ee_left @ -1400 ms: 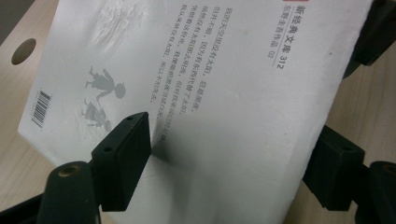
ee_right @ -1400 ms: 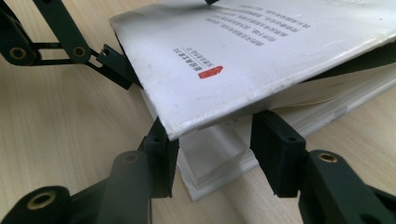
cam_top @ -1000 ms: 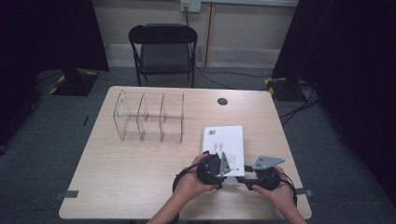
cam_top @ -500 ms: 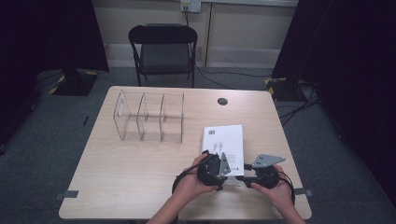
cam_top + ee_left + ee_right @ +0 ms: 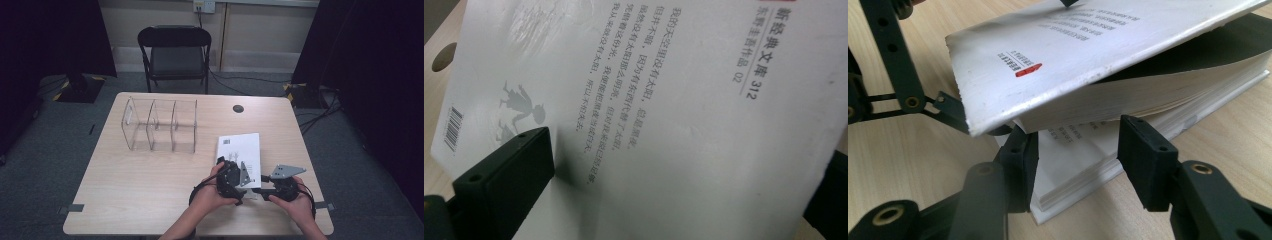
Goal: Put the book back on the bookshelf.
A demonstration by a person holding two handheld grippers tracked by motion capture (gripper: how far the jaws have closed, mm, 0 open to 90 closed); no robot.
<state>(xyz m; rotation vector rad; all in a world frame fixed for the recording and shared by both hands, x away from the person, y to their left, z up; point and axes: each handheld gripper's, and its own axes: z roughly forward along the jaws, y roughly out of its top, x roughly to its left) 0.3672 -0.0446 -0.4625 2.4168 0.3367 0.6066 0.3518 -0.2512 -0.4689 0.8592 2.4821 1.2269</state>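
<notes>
A white paperback book [image 5: 243, 147] lies back cover up on the table's near right part. My left gripper [image 5: 236, 172] is at its near edge. Its jaws have just been opening and stand wide apart, one fingertip [image 5: 524, 150] over the cover [image 5: 664, 100], not pressing it. My right gripper [image 5: 257, 192] comes in from the right at the book's near corner. Its jaws stand apart in front of the lower pages [image 5: 1073, 155] without pinching them. Above them the cover and top pages [image 5: 1073, 65] are lifted.
A clear acrylic organizer [image 5: 160, 125] with three compartments stands at the table's far left. A round cable hole [image 5: 238, 108] sits in the tabletop [image 5: 125, 190] beyond the book. A black folding chair [image 5: 175, 50] stands behind the table.
The left hand has shifted very slightly at the book's near edge. The right hand, the book and the organizer keep their places.
</notes>
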